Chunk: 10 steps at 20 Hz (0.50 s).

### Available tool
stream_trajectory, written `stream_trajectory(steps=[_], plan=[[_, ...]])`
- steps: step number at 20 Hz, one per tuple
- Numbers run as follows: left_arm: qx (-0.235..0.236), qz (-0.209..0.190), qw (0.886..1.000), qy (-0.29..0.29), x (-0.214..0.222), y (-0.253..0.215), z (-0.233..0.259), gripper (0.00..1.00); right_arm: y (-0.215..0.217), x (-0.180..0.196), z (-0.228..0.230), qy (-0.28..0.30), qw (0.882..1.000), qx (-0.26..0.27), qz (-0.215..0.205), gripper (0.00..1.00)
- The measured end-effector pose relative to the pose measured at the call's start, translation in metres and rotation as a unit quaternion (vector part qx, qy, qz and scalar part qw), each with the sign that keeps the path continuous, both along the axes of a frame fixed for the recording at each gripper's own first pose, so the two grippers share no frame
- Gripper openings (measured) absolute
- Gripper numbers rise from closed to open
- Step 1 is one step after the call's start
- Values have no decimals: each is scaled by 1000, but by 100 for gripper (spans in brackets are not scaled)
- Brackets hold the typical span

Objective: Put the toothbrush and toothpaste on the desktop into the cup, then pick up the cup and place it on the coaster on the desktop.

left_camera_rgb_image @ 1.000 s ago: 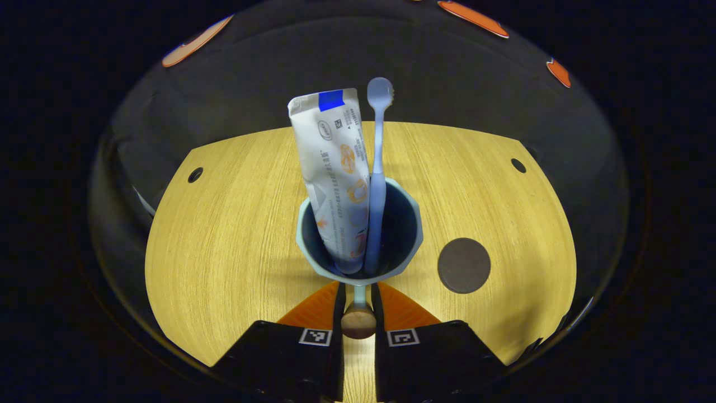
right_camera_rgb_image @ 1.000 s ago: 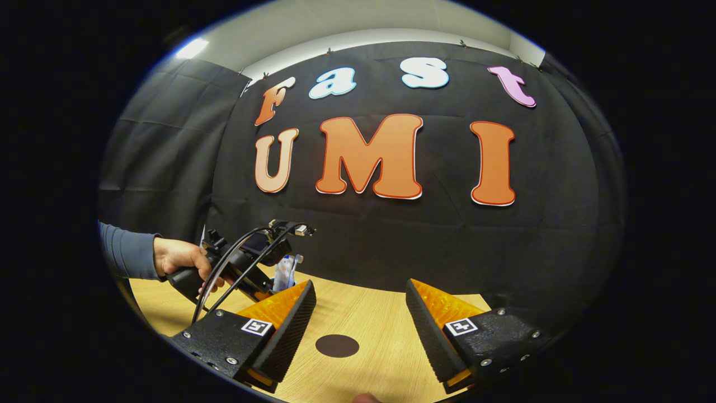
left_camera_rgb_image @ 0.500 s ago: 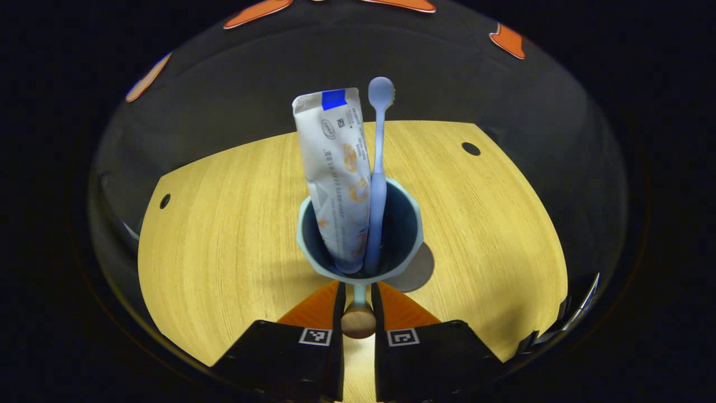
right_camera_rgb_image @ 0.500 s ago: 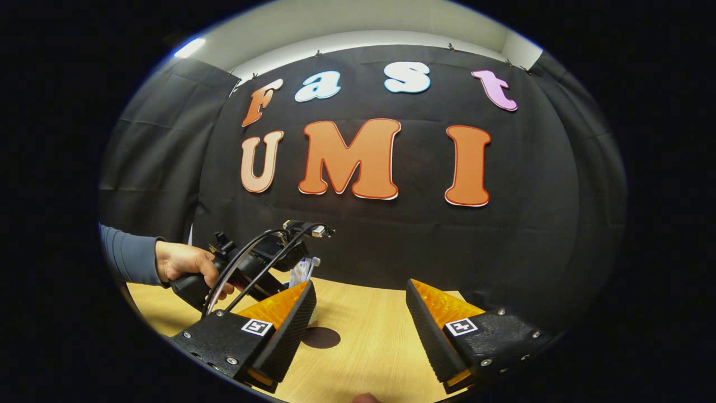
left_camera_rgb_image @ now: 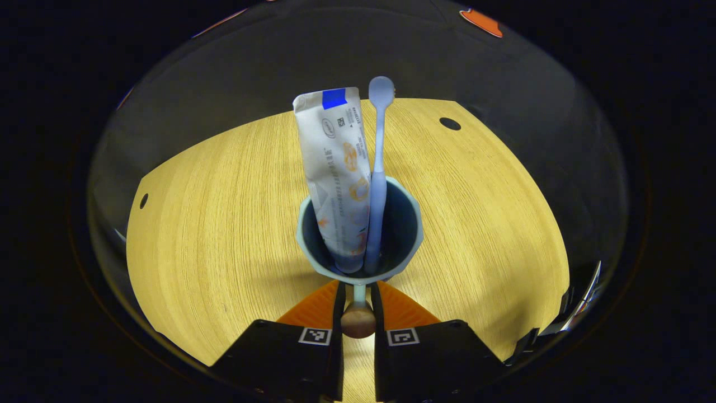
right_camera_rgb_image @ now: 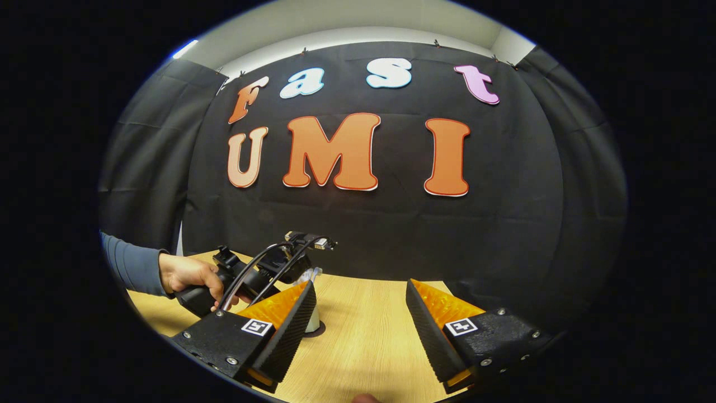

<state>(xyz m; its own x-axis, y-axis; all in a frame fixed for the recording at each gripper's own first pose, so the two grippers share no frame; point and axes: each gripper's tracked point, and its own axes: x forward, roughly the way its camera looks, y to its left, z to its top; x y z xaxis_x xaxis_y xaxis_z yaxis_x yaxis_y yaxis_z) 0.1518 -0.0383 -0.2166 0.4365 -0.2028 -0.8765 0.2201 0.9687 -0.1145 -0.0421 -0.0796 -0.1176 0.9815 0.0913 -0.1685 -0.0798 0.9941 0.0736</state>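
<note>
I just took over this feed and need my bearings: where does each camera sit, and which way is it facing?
Left gripper view: rides the left gripper, angled down at the desktop; its fingers clamp the cup handle.
Right gripper view: rides the right gripper, facing the booth wall; fingers apart, a hand at left.
Shared: desktop, cup, left gripper.
</note>
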Motion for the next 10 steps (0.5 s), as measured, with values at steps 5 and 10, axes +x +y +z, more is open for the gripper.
stream_trajectory(steps=[5,10], plan=[[2,-12,1000,5,-4,2,5,24,-3,1,-7,10,1000,3,-7,96],[7,-36,999,-30,-15,15,39,64,1,8,-5,13,1000,10,-16,96]])
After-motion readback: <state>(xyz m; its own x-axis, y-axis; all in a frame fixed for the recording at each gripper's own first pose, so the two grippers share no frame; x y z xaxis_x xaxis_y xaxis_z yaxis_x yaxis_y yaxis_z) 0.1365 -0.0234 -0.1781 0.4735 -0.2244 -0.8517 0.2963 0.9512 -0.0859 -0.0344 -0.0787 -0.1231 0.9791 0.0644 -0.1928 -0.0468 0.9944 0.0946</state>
